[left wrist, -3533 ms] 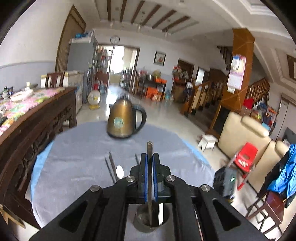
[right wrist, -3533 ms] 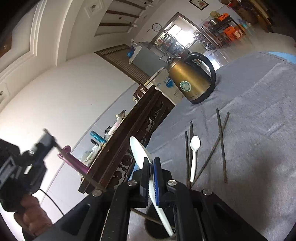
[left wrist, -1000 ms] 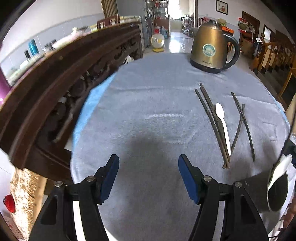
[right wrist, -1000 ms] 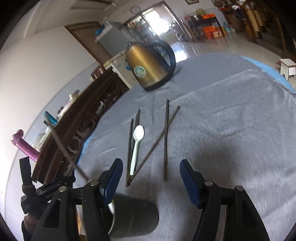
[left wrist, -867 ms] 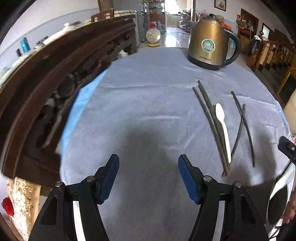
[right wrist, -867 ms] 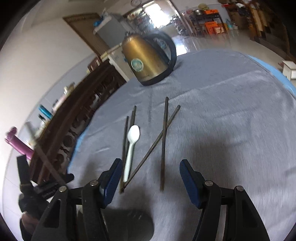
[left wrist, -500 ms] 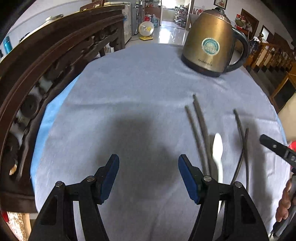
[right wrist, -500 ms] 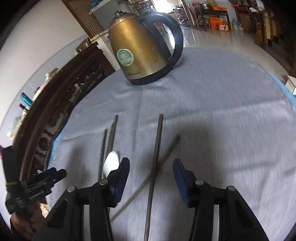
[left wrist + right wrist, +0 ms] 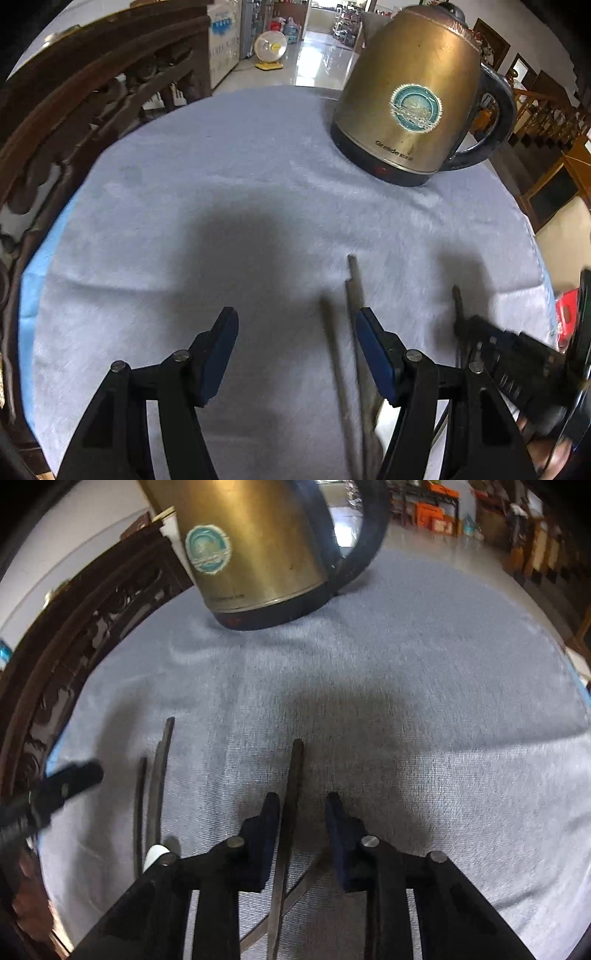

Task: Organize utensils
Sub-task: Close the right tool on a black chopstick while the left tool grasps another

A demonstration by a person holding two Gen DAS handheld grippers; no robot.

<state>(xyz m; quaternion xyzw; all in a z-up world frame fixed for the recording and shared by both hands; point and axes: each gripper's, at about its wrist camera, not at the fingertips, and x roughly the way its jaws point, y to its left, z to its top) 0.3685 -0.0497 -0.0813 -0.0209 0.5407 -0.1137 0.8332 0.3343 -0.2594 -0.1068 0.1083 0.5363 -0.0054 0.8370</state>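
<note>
Right gripper, jaws just narrowed, straddles a dark chopstick without visibly clamping it; left gripper hovers agape over another chopstick; pickup appears imminent.

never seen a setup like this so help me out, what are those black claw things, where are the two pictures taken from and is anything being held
No robot here: a person holds a two-fingered claw in each hand, each with a camera looking along its fingers. One view is from the left claw, one from the right claw. On a grey cloth stand a brass kettle, dark chopsticks and a white spoon. The left claw is open and empty. The right claw's jaws have just been closing around one chopstick, which lies between them, not yet gripped.
</note>
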